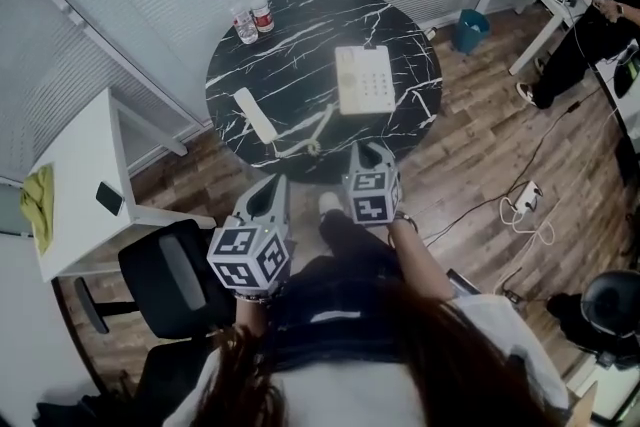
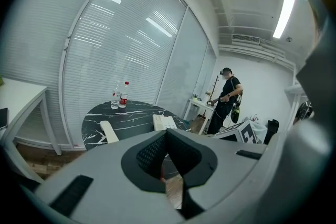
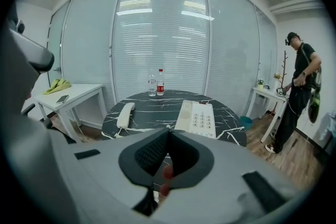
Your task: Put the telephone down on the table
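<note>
A cream telephone base (image 1: 364,80) lies on the round black marble table (image 1: 400,35). Its handset (image 1: 254,114) rests on the tabletop to the left, joined to the base by a coiled cord (image 1: 305,137). Both grippers hang short of the table's near edge, apart from the phone. My left gripper (image 1: 277,181) is shut and holds nothing; in its own view the jaws (image 2: 168,132) meet below the handset (image 2: 108,131) and base (image 2: 164,122). My right gripper (image 1: 366,147) is shut and empty too, with its tips (image 3: 168,131) in front of the base (image 3: 198,117) and handset (image 3: 124,114).
Two water bottles (image 1: 252,12) stand at the table's far edge. A white desk (image 1: 85,165) with a green cloth (image 1: 38,205) is at the left, a black chair (image 1: 170,280) beside me. A blue bin (image 1: 470,28), floor cables (image 1: 525,198) and a person (image 1: 590,25) are at the right.
</note>
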A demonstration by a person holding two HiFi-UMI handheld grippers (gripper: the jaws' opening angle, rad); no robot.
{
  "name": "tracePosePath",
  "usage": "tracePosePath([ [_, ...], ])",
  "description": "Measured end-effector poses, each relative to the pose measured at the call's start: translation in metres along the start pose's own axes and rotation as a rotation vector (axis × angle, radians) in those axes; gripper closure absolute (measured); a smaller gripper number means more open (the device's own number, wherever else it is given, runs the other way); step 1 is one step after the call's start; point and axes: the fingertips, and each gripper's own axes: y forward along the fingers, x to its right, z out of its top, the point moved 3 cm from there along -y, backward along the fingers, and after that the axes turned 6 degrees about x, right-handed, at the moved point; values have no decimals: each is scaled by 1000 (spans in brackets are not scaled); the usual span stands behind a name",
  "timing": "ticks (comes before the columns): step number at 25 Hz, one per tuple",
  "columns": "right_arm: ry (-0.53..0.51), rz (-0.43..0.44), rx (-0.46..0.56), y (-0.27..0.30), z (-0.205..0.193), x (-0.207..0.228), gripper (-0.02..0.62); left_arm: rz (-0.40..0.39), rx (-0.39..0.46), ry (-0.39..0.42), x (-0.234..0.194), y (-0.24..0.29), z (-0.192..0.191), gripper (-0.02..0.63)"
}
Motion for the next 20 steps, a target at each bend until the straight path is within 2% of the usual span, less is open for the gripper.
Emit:
tracePosePath([
  [10, 1, -28, 21, -23, -7, 4, 600, 5, 1, 21, 5, -19, -17, 606],
  [20, -48, -26, 45, -30, -5, 3, 600, 10, 13, -8, 7, -28, -28, 606],
])
